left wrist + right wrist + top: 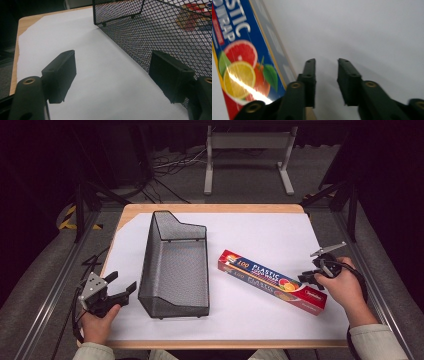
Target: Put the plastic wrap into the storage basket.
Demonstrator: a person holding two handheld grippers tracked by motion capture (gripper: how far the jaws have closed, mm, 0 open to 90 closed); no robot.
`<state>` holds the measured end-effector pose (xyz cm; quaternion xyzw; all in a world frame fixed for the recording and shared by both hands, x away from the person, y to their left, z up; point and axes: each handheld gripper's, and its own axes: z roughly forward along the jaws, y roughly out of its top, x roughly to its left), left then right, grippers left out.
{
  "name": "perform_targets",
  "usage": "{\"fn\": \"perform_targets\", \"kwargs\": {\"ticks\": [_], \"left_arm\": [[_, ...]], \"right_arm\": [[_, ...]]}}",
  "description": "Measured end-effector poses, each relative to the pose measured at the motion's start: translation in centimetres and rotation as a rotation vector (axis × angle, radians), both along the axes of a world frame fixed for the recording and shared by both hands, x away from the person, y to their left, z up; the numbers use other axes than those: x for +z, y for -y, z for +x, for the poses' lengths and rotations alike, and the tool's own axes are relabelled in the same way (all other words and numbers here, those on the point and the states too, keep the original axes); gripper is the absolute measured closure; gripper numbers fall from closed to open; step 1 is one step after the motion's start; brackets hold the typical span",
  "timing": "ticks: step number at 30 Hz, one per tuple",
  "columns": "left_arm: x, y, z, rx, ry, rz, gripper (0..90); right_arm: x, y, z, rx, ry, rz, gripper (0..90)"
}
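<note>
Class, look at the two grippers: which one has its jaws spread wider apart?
The left gripper, beside the black mesh basket: its jaws stand far apart over bare paper. The right gripper, by the plastic wrap box, shows a narrow gap.

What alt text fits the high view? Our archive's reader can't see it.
A black mesh basket and a plastic wrap box lie apart on a white-covered table. A person's left gripper and right gripper flank them, both open.

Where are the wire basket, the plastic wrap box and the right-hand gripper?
wire basket (175,270): high view, on its mesh floor.
plastic wrap box (270,280): high view, on its blue top face.
right gripper (326,75): right gripper view, midway between its open jaws.
</note>
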<state>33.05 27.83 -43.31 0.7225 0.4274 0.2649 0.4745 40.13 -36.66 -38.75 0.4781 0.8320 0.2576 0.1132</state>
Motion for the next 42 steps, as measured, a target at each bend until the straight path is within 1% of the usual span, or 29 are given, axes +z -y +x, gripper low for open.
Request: {"fn": "perform_targets", "kwargs": {"ticks": [1, 2, 3, 4, 5, 7, 8, 9, 11, 12, 14, 15, 16, 19, 22, 27, 29, 31, 35, 37, 38, 40, 42], "left_arm": [[0.0, 0.0, 0.0, 0.0, 0.001, 0.0, 22.8], [0.0, -0.1, 0.0, 0.0, 0.001, 0.001, 22.8], [-0.1, -0.1, 0.0, 0.001, 0.0, 0.0, 22.8], [-0.1, -0.1, 0.0, 0.0, 0.0, 0.001, 22.8], [-0.1, -0.1, 0.0, 0.001, 0.001, 0.004, 22.8], [-0.1, -0.1, -0.1, 0.001, 0.0, 0.002, 22.8], [-0.1, -0.1, -0.1, 0.001, 0.0, 0.003, 22.8], [-0.1, -0.1, -0.1, 0.001, 0.0, 0.003, 22.8], [-0.1, -0.1, -0.1, 0.001, -0.001, 0.004, 22.8], [-0.1, -0.1, -0.1, 0.002, -0.001, 0.004, 22.8], [-0.1, -0.1, 0.0, 0.002, -0.001, 0.006, 22.8], [-0.1, -0.1, 0.0, 0.001, -0.001, 0.008, 22.8], [-0.1, -0.1, 0.0, 0.001, 0.0, 0.01, 22.8], [-0.1, 0.0, 0.0, 0.0, -0.002, 0.008, 22.8], [-0.1, 0.0, 0.0, 0.0, -0.002, 0.008, 22.8], [-0.1, -0.1, 0.0, 0.0, -0.001, 0.007, 22.8], [-0.1, -0.1, 0.0, -0.001, -0.001, 0.008, 22.8], [-0.1, -0.1, 0.0, -0.001, -0.001, 0.008, 22.8], [-0.1, -0.1, 0.0, -0.002, -0.001, 0.008, 22.8], [-0.1, -0.1, 0.0, -0.003, -0.002, 0.01, 22.8], [-0.1, -0.1, 0.0, -0.003, -0.002, 0.01, 22.8], [-0.1, 0.0, 0.0, -0.003, -0.003, 0.01, 22.8], [-0.1, 0.0, 0.0, -0.003, -0.003, 0.011, 22.8]], "right_arm": [[0.3, -0.1, 0.0, 0.001, 0.034, 0.009, 60.9], [0.4, -0.2, 0.0, 0.006, 0.049, 0.018, 57.0], [0.6, -0.4, -0.1, 0.007, 0.082, 0.032, 48.5], [0.9, -0.6, -0.1, 0.015, 0.122, 0.056, 41.6], [1.1, -0.8, -0.2, 0.03, 0.163, 0.089, 32.6], [1.6, -1.4, -0.3, 0.051, 0.227, 0.151, 23.5], [1.9, -1.6, -0.5, 0.059, 0.265, 0.176, 21.5], [1.9, -1.6, -0.5, 0.059, 0.265, 0.176, 21.5], [2.4, -2.0, -0.7, 0.081, 0.318, 0.208, 20.7], [2.6, -2.2, -0.8, 0.092, 0.335, 0.232, 20.5], [2.9, -2.5, -1.0, 0.12, 0.353, 0.274, 20.5], [3.1, -2.9, -1.2, 0.143, 0.357, 0.292, 20.1], [3.2, -3.1, -1.2, 0.158, 0.359, 0.299, 20.1], [3.7, -4.1, -1.4, 0.205, 0.387, 0.322, 18.0], [3.8, -5.1, -1.3, 0.245, 0.384, 0.329, 17.9], [3.5, -6.7, -0.8, 0.285, 0.365, 0.304, 16.2], [3.3, -7.1, -0.5, 0.291, 0.35, 0.292, 15.6], [2.9, -7.6, -0.2, 0.295, 0.327, 0.272, 14.7], [2.1, -8.4, 0.3, 0.31, 0.281, 0.206, 13.2], [1.5, -8.8, 0.5, 0.318, 0.247, 0.194, 12.6], [1.5, -8.8, 0.5, 0.318, 0.247, 0.194, 12.6], [1.1, -9.0, 0.7, 0.323, 0.224, 0.172, 12.2], [0.7, -9.3, 1.0, 0.333, 0.183, 0.138, 11.8]]}}
